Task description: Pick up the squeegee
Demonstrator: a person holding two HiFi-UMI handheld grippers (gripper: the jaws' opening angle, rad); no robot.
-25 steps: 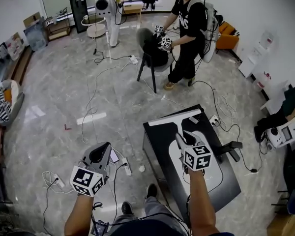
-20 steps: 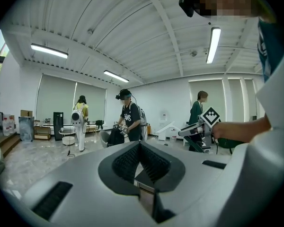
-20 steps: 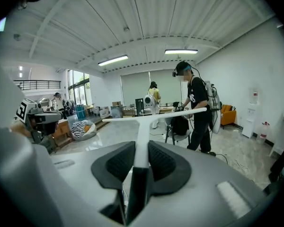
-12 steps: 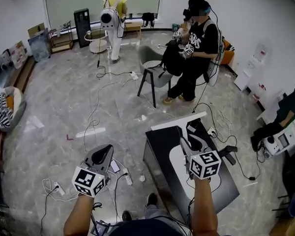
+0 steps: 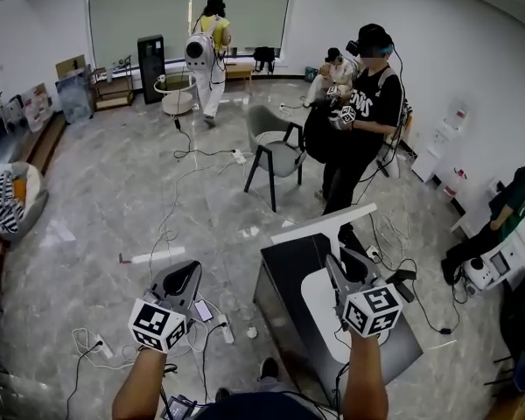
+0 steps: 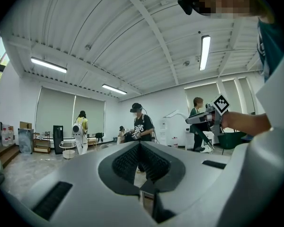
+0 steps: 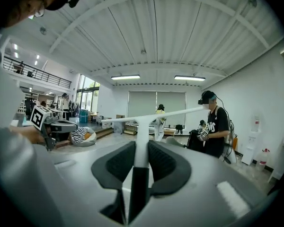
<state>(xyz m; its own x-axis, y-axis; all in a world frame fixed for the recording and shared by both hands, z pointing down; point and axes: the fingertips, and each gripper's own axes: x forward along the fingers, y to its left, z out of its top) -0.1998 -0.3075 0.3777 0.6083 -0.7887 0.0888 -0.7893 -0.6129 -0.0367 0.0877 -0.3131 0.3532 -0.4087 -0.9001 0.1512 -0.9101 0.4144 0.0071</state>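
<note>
The squeegee (image 5: 324, 224) has a long white blade on a white-and-black handle. My right gripper (image 5: 343, 266) is shut on that handle and holds it in the air above the black table (image 5: 280, 280), blade at the far end. In the right gripper view the handle runs up between the pads and the blade (image 7: 156, 115) crosses the view, tilted up to the right; my right gripper (image 7: 141, 146) points about level. My left gripper (image 5: 185, 276) hangs over the floor left of the table, shut with nothing in it (image 6: 140, 144).
A white mat (image 5: 319, 306) lies on the table. Cables and a power strip (image 5: 225, 326) trail over the floor by my feet. A person in black (image 5: 363, 121) stands beyond the table next to a grey chair (image 5: 276, 151). Another person (image 5: 208, 51) stands at the back.
Both grippers have risen. The right one has carried the squeegee up from just above the table. The head view has tilted up, showing more of the room.
</note>
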